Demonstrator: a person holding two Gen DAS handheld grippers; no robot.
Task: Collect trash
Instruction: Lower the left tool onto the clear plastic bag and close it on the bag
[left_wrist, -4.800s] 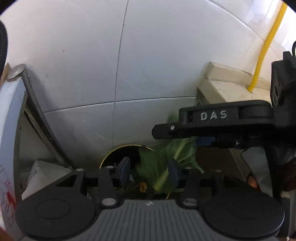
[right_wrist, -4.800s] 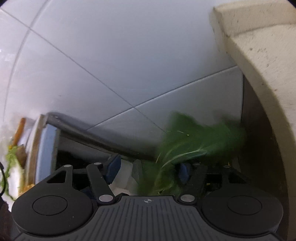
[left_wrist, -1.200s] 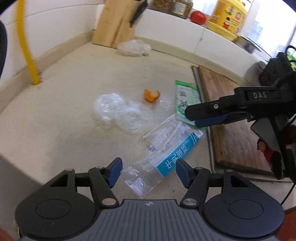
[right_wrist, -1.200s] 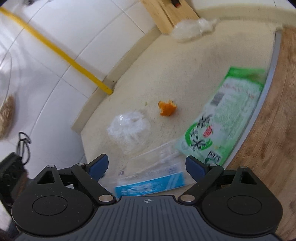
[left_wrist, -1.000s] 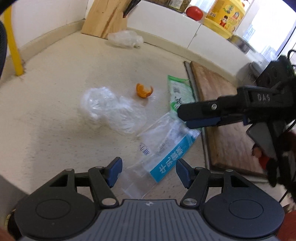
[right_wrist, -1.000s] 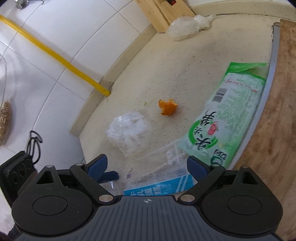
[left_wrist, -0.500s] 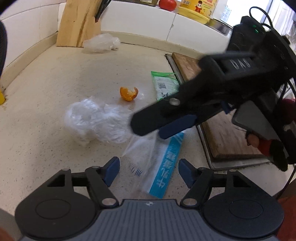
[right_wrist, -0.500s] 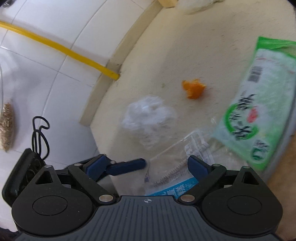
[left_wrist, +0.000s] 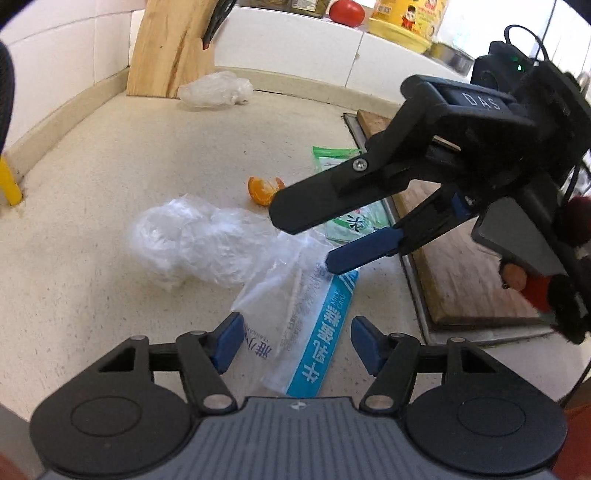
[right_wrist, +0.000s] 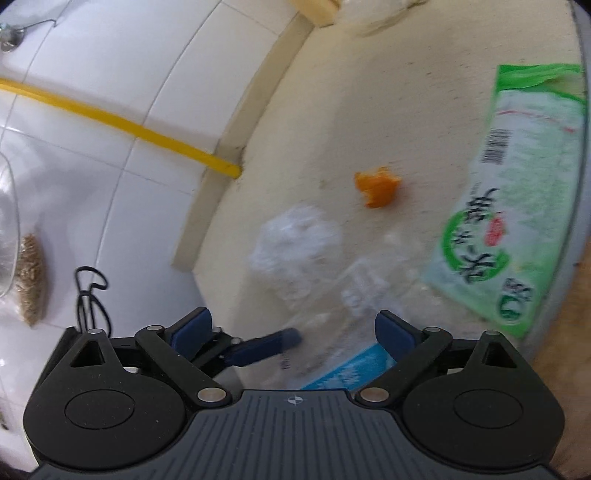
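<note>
Beige speckled worktop (left_wrist: 92, 177) carries a clear blue-striped plastic wrapper (left_wrist: 306, 332) at 12 o'clock between both wide-open, empty claws: left claw (left_wrist: 295, 345), right claw (right_wrist: 293, 330).

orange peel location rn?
On the counter, mid-frame in both views: orange peel sits between the crumpled clear plastic and the green packet.

The tabletop (left_wrist: 92, 184) is matt, speckled beige stone with a fine grain. On it lie a crumpled clear plastic bag (left_wrist: 192, 243), thin and shiny, and a glossy clear-and-blue plastic wrapper (left_wrist: 310, 332). The green packet (right_wrist: 517, 206) is smooth printed plastic. The cutting board (left_wrist: 461, 273) is bare brown wood, and the wall tiles (right_wrist: 110, 62) are glossy white ceramic. Both tools are matt black plastic.
</note>
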